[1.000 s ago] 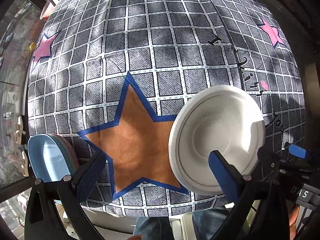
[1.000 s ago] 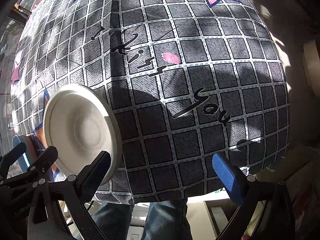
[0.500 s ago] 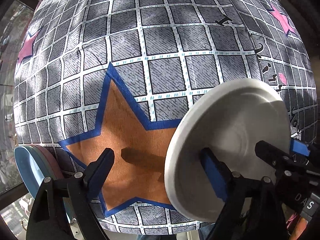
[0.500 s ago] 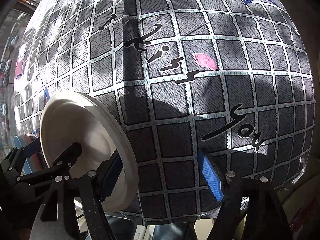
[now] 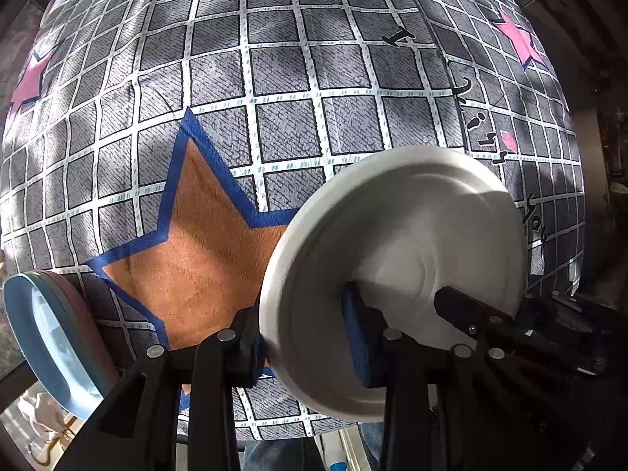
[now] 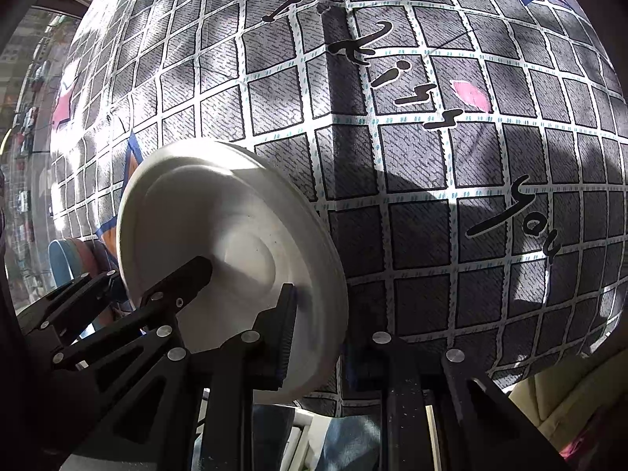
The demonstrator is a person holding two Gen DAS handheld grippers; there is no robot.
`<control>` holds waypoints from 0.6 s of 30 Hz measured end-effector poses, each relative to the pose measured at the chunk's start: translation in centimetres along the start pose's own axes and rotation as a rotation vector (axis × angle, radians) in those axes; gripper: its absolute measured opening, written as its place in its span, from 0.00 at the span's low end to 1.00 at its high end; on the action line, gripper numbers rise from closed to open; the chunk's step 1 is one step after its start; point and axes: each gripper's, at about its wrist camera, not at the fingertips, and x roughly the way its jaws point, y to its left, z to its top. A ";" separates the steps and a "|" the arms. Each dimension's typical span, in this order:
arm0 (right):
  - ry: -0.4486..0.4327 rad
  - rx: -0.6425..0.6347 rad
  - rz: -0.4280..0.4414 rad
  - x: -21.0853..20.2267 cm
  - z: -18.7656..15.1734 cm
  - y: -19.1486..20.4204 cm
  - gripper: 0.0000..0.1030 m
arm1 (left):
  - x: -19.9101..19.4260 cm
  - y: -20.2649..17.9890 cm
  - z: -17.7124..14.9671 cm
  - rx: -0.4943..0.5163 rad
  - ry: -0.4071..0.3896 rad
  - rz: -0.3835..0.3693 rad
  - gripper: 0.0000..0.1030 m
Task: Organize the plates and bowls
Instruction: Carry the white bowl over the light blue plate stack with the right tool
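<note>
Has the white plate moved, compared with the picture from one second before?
Yes. In the left wrist view the white plate now overlaps the orange star and looks tilted; both tongs, just closing, grip its rim.

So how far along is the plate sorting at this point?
Done: a blue plate already sits on a pink one at the cloth's near-left edge. In hand: the jaws of both the left gripper and right gripper have just been closing on opposite rims of the white plate. Left: carrying it to the stack.
</note>
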 end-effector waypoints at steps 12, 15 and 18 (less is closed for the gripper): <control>-0.039 -0.132 0.009 -1.4 -0.5 11.7 0.22 | -6.1 7.8 -2.6 -0.142 -0.113 0.042 0.37; -0.044 -0.182 0.019 -1.5 -1.0 15.2 0.22 | -7.6 10.5 -4.0 -0.195 -0.140 0.063 0.37; -0.044 -0.244 0.029 -1.2 -1.1 19.0 0.22 | -8.9 14.0 -5.7 -0.257 -0.158 0.080 0.37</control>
